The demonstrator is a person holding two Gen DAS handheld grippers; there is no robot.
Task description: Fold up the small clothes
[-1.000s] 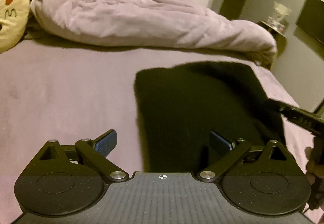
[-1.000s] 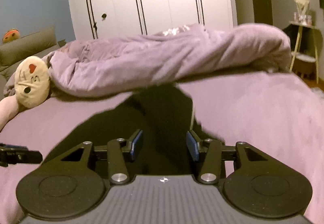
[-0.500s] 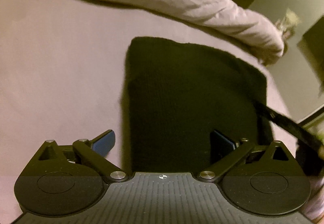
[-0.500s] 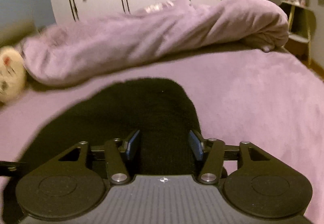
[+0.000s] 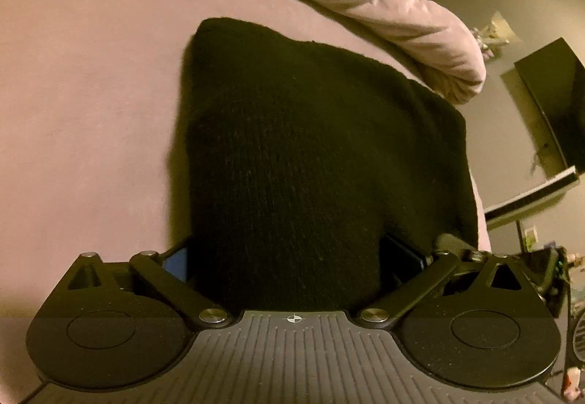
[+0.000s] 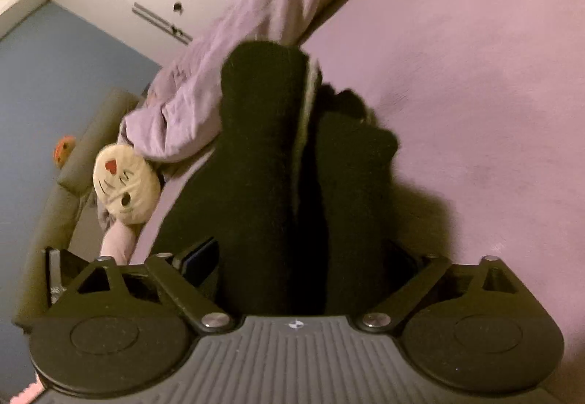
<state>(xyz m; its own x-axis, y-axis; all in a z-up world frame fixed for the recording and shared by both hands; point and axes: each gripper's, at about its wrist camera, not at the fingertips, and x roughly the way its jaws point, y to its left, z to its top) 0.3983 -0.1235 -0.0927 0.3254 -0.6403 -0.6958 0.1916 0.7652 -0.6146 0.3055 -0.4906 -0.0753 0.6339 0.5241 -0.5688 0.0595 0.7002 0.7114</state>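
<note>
Since the earlier frames both grippers have come down from above the bed to the near edge of the black knitted garment point(image 5: 314, 155), and the right one has also rolled over to one side, so that the room now appears tilted in its view. The garment lies on the purple bed sheet point(image 5: 84, 86), on the near side of the bunched duvet point(image 5: 395, 5); most of it is flat, but in the right wrist view its near part point(image 6: 263, 162) is lifted and hangs in two bunched folds. The left gripper point(image 5: 292, 257) has fabric between its jaws; they are spread wide and I cannot tell whether they really press on it. The right gripper point(image 6: 307, 257) also has the cloth rising between its jaws, and it seems to carry it, but the contact is hidden by the black wool, so I cannot say for sure. I judge the garment to be soft, light and a little thick, not slippery and not fragile; it will sag and stretch where it is not supported. It is best to take it at the two near corners, through both layers, and to carry them toward the duvet together so the fold stays straight. A plush cat point(image 6: 124, 184) lies at the left end of the duvet.
</note>
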